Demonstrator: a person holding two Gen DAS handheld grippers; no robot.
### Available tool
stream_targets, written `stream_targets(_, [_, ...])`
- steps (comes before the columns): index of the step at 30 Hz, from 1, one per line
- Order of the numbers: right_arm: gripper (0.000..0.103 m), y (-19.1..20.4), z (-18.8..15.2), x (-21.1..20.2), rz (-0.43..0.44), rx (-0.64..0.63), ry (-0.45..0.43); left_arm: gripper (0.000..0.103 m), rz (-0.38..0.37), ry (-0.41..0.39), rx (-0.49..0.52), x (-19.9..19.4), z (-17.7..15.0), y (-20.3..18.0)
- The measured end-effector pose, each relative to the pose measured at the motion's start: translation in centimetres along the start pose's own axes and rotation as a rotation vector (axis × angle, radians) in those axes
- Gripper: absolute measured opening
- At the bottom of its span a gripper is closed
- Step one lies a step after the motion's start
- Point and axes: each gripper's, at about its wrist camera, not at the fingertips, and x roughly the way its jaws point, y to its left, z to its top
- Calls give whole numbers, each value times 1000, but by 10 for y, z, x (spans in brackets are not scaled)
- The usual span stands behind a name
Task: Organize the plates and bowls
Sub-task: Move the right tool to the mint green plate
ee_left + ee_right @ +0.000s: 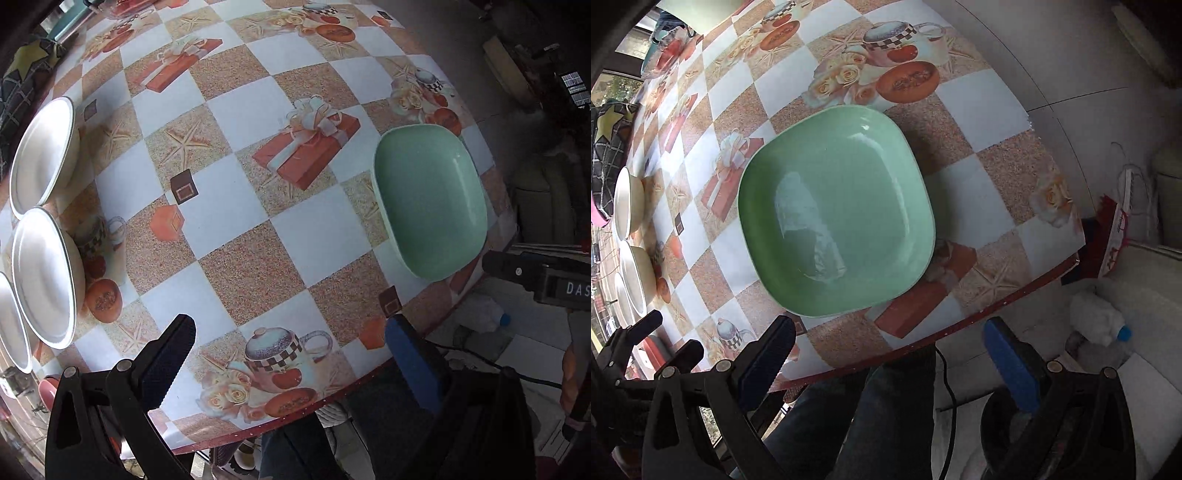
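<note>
A green square plate (836,210) lies on the patterned table near its front right edge; it also shows in the left wrist view (430,201). Three white bowls (44,277) stand in a row along the table's left side, seen small in the right wrist view (628,201). My left gripper (291,338) is open and empty over the table's front edge, left of the plate. My right gripper (890,338) is open and empty at the front edge, just short of the plate's near rim. The right gripper's body (546,275) shows in the left wrist view.
The table (236,122) has a checkered cloth with printed teapots and gift boxes. A pale green dish (698,11) and a glass bowl (666,53) stand at the far end. A white plastic bottle (1099,323) lies on the floor to the right. The person's legs (871,413) are below.
</note>
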Motion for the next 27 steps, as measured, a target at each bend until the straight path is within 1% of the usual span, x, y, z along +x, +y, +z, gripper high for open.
stream_targets(6, [102, -14, 30, 4, -70, -33, -28, 103, -6, -7, -72, 12, 32, -23])
stream_targets(9, [102, -15, 45, 8, -97, -51, -41, 103, 28, -20, -82, 26, 46, -39])
stream_targets(12, [102, -11, 60, 17, -134, -87, -35, 103, 72, -36, -83, 38, 56, -50])
stream_targets(17, [102, 4, 73, 34, -169, -169, -46, 103, 125, -67, -116, 53, 67, -56])
stream_targets(21, [102, 14, 78, 44, -177, -225, -54, 102, 140, -75, -162, 70, 74, -57])
stream_targets(22, [102, 13, 80, 43, -160, -225, -69, 103, 130, -79, -186, 73, 75, -52])
stream_targets(24, [102, 12, 82, 45, -129, -232, -70, 103, 127, -75, -218, 81, 76, -48])
stream_targets(25, [102, 11, 83, 45, -117, -239, -71, 103, 111, -93, -236, 81, 76, -47])
stream_targets(27, [102, 13, 82, 45, -118, -272, -87, 103, 116, -124, -252, 81, 75, -47])
